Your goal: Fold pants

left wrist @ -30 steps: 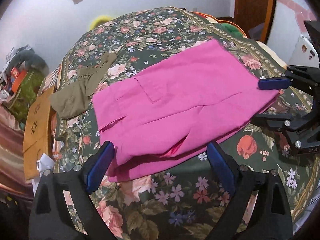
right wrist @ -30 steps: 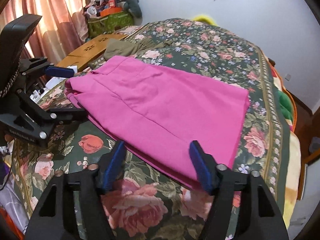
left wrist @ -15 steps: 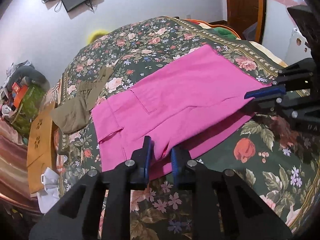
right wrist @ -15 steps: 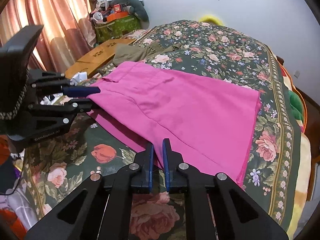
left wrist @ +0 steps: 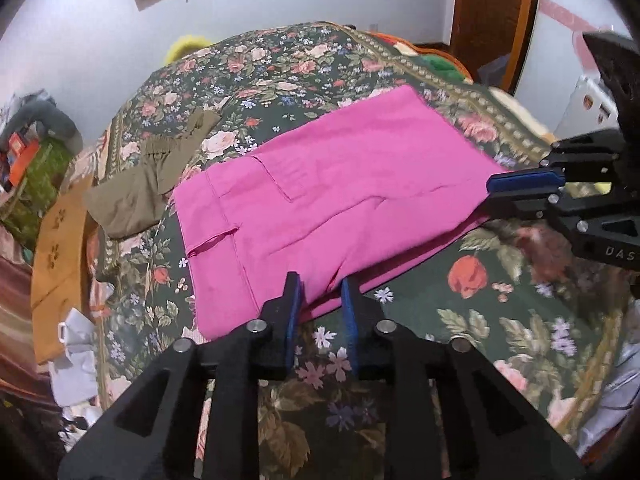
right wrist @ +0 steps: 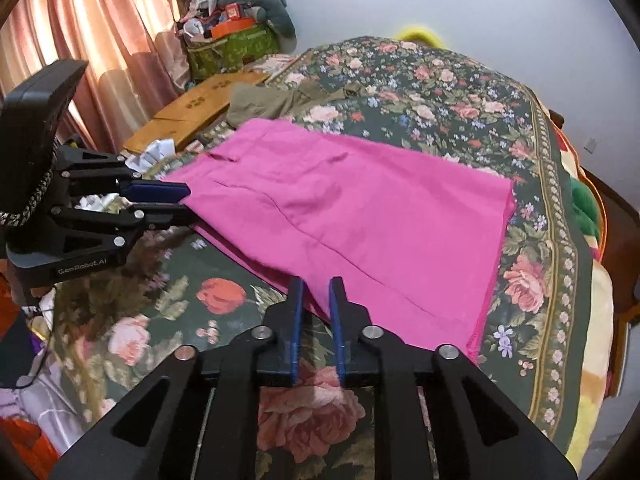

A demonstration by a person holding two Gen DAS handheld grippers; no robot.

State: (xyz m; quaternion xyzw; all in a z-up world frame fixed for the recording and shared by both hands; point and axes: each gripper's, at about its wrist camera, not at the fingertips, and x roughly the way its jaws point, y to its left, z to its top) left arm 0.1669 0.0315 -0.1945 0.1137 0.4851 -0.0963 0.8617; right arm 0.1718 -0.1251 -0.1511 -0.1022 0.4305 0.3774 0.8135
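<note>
Pink pants lie folded lengthwise on a floral bedspread; they also show in the right wrist view. My left gripper is shut on the near edge of the pants toward the waistband end. My right gripper is shut on the same near edge toward the leg end. The near edge is lifted slightly off the bed. Each gripper shows in the other's view: the right one at the right, the left one at the left.
An olive garment lies on the bed beyond the waistband. A wooden board and white cloths sit off the bed's left side. A green bag with clutter stands by the curtains. A door is at the far right.
Both grippers went from wide open to shut on the near edge of the pants. They have since pulled that edge up slightly, with a little more gap between the fingers than half a second ago.
</note>
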